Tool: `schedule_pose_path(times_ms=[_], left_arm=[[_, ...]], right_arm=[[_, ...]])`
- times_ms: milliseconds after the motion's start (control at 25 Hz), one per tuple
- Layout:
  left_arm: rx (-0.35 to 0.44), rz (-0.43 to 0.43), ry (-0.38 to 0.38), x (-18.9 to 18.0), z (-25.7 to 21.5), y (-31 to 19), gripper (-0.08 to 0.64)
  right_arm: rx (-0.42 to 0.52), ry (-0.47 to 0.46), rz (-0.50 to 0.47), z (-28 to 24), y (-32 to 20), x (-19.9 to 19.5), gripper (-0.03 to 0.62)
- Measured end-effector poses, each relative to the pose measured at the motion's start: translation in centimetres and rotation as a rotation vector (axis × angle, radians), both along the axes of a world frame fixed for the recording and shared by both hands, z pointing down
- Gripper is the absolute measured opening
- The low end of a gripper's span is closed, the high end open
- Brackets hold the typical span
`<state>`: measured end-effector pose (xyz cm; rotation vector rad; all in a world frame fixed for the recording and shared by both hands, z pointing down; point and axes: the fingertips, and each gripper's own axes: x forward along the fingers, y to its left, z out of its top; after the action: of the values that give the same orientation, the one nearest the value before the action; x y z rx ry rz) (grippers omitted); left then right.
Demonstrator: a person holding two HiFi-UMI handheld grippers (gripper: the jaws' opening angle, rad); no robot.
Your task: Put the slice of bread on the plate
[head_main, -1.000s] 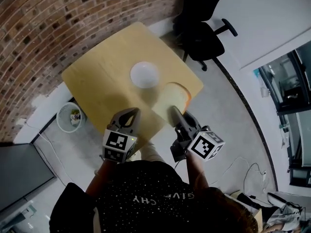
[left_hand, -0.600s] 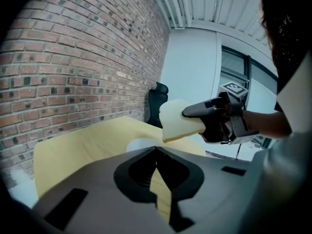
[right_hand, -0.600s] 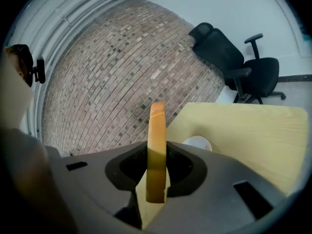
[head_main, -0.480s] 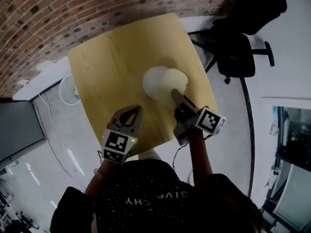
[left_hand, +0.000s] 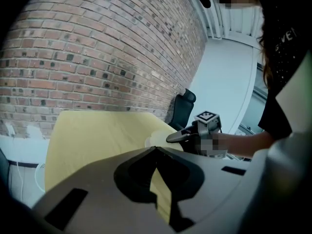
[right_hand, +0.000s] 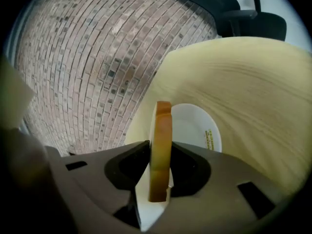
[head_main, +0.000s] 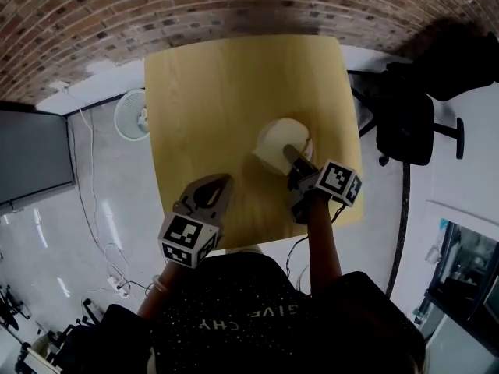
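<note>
A white plate (head_main: pixel 265 156) sits right of centre on the yellow table (head_main: pixel 210 100). My right gripper (head_main: pixel 291 156) is shut on the slice of bread (right_hand: pixel 161 145) and holds it on edge, crust towards the camera. The slice (head_main: pixel 295 135) hangs over the plate's right part, and the plate (right_hand: pixel 197 126) lies just beyond the jaws. I cannot tell whether the slice touches the plate. My left gripper (head_main: pixel 217 187) hovers over the table's near edge, left of the plate, with its tips together and nothing between them. The left gripper view shows the right gripper (left_hand: pixel 181 136) at the plate (left_hand: pixel 157 139).
A brick wall (head_main: pixel 156 6) runs behind the table. A black office chair (head_main: pixel 413 107) stands to the right, a white floor fan (head_main: pixel 132 115) to the left beside a dark screen (head_main: pixel 31 154). Cables lie on the floor at the lower left.
My right gripper has carried the bread forward and down, from the table's near right corner to over the plate. The left gripper has stayed by the near edge. The head view has swung round.
</note>
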<state>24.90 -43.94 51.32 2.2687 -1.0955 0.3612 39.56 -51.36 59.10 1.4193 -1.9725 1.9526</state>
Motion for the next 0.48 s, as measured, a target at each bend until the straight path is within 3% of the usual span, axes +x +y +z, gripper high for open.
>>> schedule_pose_path(times_ms=[80, 120, 160, 360, 400, 440, 480], left_arm=[[0.004, 0.002, 0.008, 0.1, -0.3, 0.1, 0.011], [0.008, 0.004, 0.011, 0.0, -0.4, 0.2, 0.011], [0.011, 0.008, 0.012, 0.0, -0.5, 0.3, 0.011], [0.030, 0.024, 0.001, -0.5, -1.2, 1.0, 0.011], [0.034, 0.026, -0.003, -0.7, -1.3, 1.1, 0.011], [0.039, 0.029, -0.008, -0.9, -1.5, 1.2, 0.011], [0.044, 0.034, -0.013, -1.0, -1.6, 1.3, 0.011]], right_arm=[[0.009, 0.127, -0.044, 0.3, 0.3, 0.0, 0.150], [0.022, 0.204, -0.075, 0.4, 0.5, 0.0, 0.265], [0.037, 0.284, -0.100, 0.5, 0.6, 0.1, 0.310], [0.170, 0.751, -0.166, -0.8, 1.4, 2.8, 0.388], [0.213, 0.788, -0.140, -1.7, 1.8, 3.4, 0.387], [0.266, 0.765, -0.100, -2.7, 2.0, 3.5, 0.385], [0.319, 0.678, -0.060, -3.7, 2.3, 3.1, 0.385]])
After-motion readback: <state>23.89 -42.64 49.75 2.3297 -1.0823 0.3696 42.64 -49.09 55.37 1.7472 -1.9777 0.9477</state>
